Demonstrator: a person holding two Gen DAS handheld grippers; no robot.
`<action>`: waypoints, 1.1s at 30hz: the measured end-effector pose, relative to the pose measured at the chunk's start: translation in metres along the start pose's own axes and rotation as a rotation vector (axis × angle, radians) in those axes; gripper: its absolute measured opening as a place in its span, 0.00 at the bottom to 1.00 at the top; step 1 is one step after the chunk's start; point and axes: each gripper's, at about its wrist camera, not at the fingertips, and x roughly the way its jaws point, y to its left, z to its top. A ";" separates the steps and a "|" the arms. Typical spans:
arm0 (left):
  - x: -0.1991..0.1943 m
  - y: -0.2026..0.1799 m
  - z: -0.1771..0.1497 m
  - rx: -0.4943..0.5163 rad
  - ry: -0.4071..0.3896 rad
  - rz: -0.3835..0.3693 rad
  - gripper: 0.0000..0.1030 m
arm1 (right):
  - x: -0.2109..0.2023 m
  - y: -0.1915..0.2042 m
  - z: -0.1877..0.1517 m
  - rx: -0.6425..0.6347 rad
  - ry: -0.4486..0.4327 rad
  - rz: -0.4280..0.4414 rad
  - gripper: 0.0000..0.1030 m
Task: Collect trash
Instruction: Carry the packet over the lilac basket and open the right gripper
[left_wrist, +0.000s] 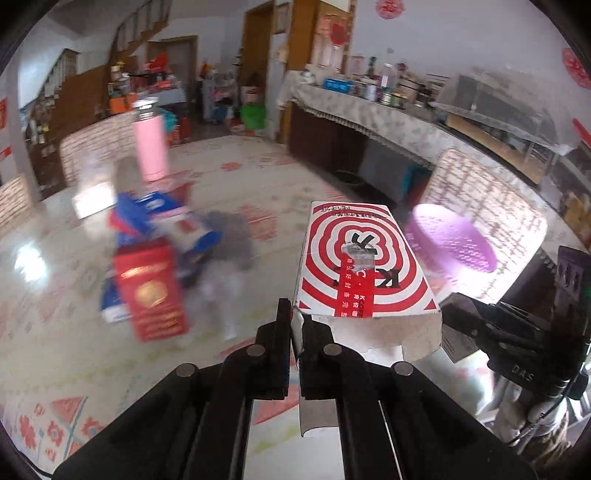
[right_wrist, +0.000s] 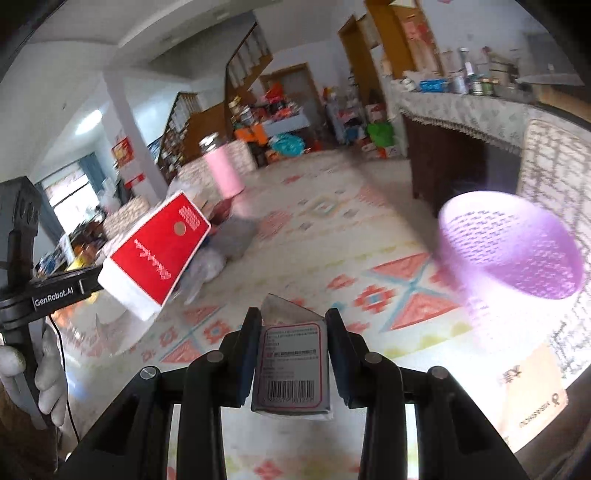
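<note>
The purple perforated basket (right_wrist: 511, 254) on the table looks empty. Left of it, the left gripper (left_wrist: 295, 325) pinches a red-and-white box's flap (left_wrist: 364, 269). Only the right view shows the right gripper (right_wrist: 291, 328) clamping a barcoded packet (right_wrist: 291, 369).

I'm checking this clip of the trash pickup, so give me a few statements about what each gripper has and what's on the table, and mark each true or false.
1. The left gripper is shut on the red and white box. True.
2. The right gripper is empty. False: it is shut on a small grey box with a barcode label.
3. The purple basket stands on the table. True.
4. The pink bottle lies on its side. False: it stands upright.
5. More boxes are piled near the pink bottle. True.
</note>
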 end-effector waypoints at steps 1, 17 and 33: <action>0.006 -0.010 0.009 0.014 0.003 -0.023 0.03 | -0.006 -0.010 0.004 0.015 -0.014 -0.016 0.37; 0.117 -0.167 0.103 0.175 0.077 -0.279 0.03 | -0.051 -0.159 0.054 0.197 -0.077 -0.269 0.37; 0.172 -0.203 0.134 0.142 0.118 -0.306 0.68 | -0.033 -0.207 0.066 0.278 -0.055 -0.350 0.50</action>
